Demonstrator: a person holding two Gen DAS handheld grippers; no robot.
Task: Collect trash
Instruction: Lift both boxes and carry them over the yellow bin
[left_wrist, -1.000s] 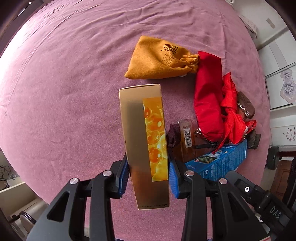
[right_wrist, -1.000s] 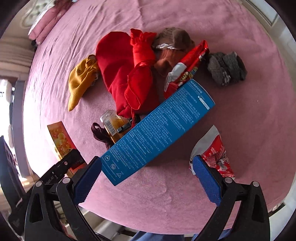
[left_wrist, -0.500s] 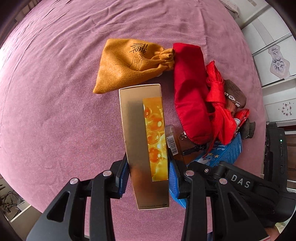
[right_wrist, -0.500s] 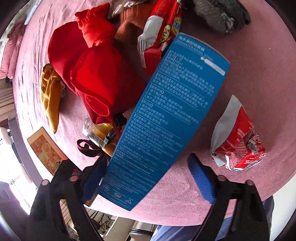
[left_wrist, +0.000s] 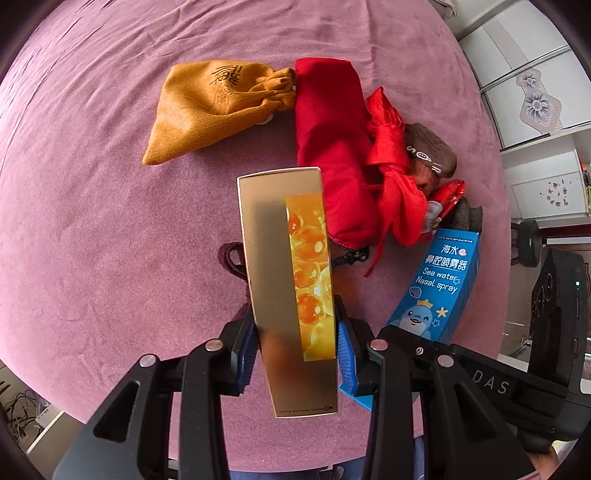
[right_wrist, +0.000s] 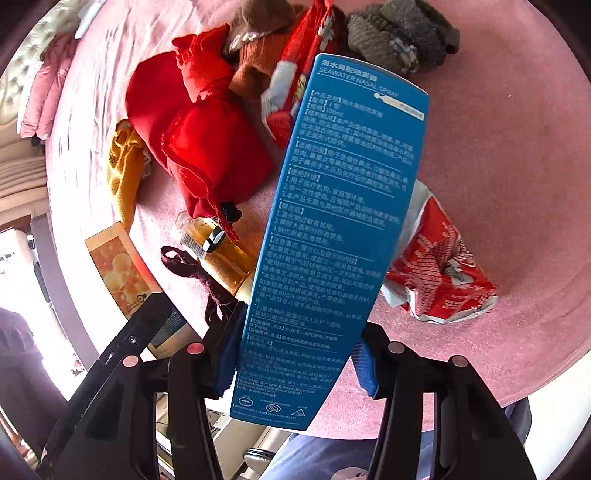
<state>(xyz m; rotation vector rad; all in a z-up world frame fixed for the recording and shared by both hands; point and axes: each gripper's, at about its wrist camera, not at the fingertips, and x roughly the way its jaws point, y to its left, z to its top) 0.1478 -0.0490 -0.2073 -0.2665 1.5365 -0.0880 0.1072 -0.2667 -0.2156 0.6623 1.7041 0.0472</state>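
Partway through, by the look of it. Left tongs (left_wrist: 297, 354) clamped on the gold carton (left_wrist: 288, 288), held above the pink worktop (left_wrist: 110, 221), left of the red pouch (left_wrist: 332, 147). Right tongs (right_wrist: 295, 365) closed on the blue nasal-spray box (right_wrist: 332, 240), lifted right of that pouch. Still to gather: crumpled red wrapper (right_wrist: 439, 273) right of the box, another red wrapper (right_wrist: 295, 74) behind it. No bin in view.
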